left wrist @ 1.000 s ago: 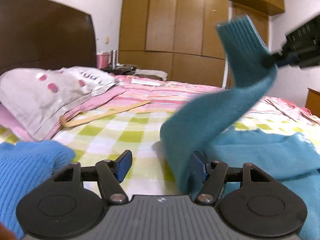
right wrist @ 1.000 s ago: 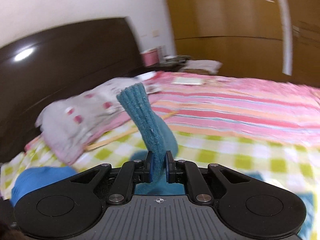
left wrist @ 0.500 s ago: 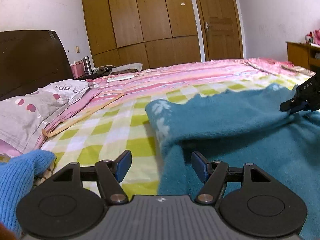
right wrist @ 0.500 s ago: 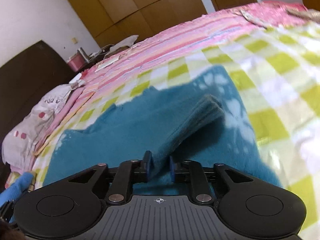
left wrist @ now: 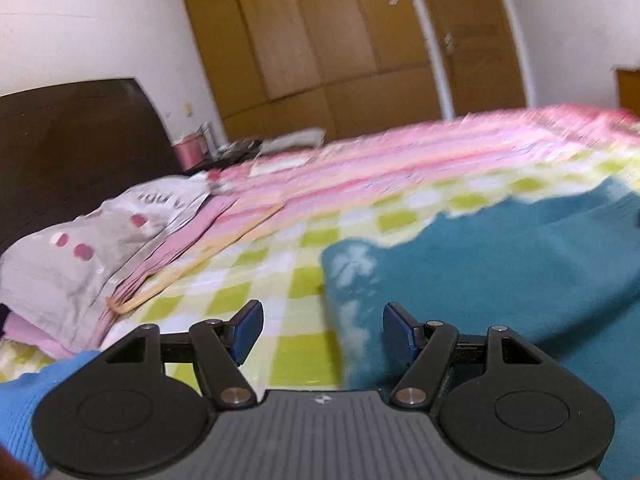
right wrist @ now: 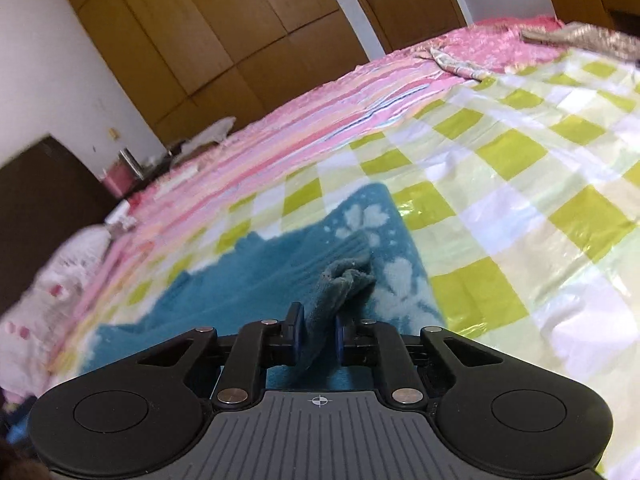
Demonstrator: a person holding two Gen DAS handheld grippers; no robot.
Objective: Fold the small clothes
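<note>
A teal knitted sweater (left wrist: 500, 264) with pale flower marks lies spread on the green-checked bed cover (left wrist: 256, 292). It also shows in the right wrist view (right wrist: 256, 280). My left gripper (left wrist: 316, 332) is open and empty, low over the sweater's near left edge. My right gripper (right wrist: 318, 336) is shut on a ribbed sleeve end (right wrist: 340, 284) of the sweater, held just above the body of the garment near its far right corner.
A grey pillow (left wrist: 92, 256) with pink spots lies at the left by the dark headboard (left wrist: 76, 136). A bright blue knit (left wrist: 24, 404) sits at the near left. Pink striped bedding (right wrist: 304, 132) covers the far side. Wooden wardrobes (left wrist: 320, 40) stand behind.
My right gripper swung the sleeve from high in the air down across the sweater body. The left gripper stayed open and shifted slightly along the sweater's left edge.
</note>
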